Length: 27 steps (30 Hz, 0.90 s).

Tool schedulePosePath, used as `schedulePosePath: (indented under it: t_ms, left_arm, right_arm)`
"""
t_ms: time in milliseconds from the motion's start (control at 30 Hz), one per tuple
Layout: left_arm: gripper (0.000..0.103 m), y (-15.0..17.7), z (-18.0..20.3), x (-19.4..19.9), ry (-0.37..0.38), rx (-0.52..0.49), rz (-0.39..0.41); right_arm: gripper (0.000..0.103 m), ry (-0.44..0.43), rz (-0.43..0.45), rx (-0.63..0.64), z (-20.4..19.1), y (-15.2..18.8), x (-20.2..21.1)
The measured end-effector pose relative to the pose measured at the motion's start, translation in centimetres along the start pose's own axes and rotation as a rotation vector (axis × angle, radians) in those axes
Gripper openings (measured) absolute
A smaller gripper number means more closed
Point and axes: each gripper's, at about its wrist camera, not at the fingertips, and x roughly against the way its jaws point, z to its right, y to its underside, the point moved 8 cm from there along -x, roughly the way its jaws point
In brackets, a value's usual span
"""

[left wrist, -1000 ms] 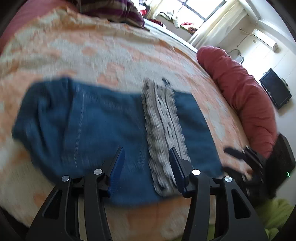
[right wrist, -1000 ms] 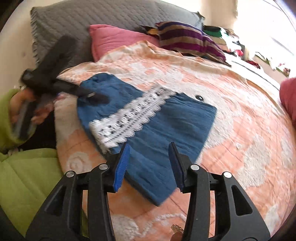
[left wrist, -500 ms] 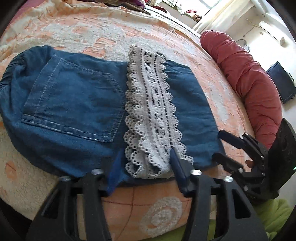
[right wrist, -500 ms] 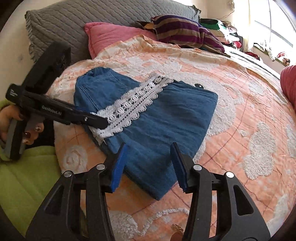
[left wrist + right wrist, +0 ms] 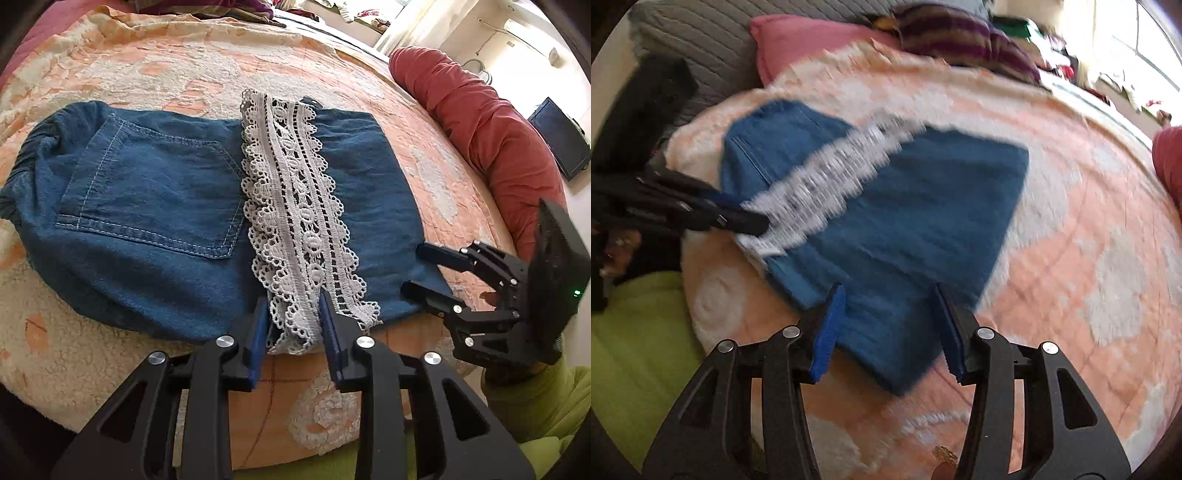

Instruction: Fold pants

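The left gripper sits at the near edge of the pants, its jaws narrow and just now opening a little, with the end of the white lace band lying between the blue pads. Whether the pads press the lace cannot be told for sure; they look close beside it rather than clamped. The right gripper hovers over the near corner of the blue cloth with its jaws moderately wide, the corner between them but not pinched.

The pants lie flat and already doubled over on the orange and white bedspread, back pocket up, lace running across the middle from near edge to far edge.

This is thin denim: light, soft and limp, so it should drape and sag from any single hold and will likely drag on the fluffy cover. The lace is openwork and could snag or stretch, so it is a poor handle. A better hold is probably the solid denim hem on both sides, both layers pinched together, one gripper at each near corner.
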Motion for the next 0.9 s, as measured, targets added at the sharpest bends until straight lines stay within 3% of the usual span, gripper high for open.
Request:
schedulePosePath:
  t_ms: [200, 267, 300, 500, 700, 900]
  left_arm:
    - [0.032, -0.3, 0.1, -0.2, 0.008, -0.006, 0.005]
    - [0.038, -0.7, 0.1, 0.2, 0.005, -0.006, 0.022]
    - [0.044, -0.6, 0.0, 0.8, 0.002, -0.009, 0.037]
    - [0.052, -2.2, -0.1, 4.0, -0.05, -0.045, 0.156]
    - [0.05, -4.4, 1.7, 4.0, -0.129, -0.121, 0.202]
    - [0.046, -5.5, 3.9, 1.9, -0.13, -0.202, 0.173]
  right_arm:
    - [0.041, -0.003, 0.002, -0.013, 0.4, 0.7, 0.0]
    - [0.042, -0.008, 0.004, -0.013, 0.4, 0.6, 0.4]
    - [0.042, -0.013, 0.011, -0.017, 0.5, 0.4, 0.7]
    - [0.045, -0.009, 0.11, -0.011, 1.2, -1.9, 3.0]
    - [0.045, -0.005, 0.153, -0.018, 3.3, -5.6, 2.8]
    - [0.045, -0.007, 0.142, 0.004, 5.4, -10.1, 0.3]
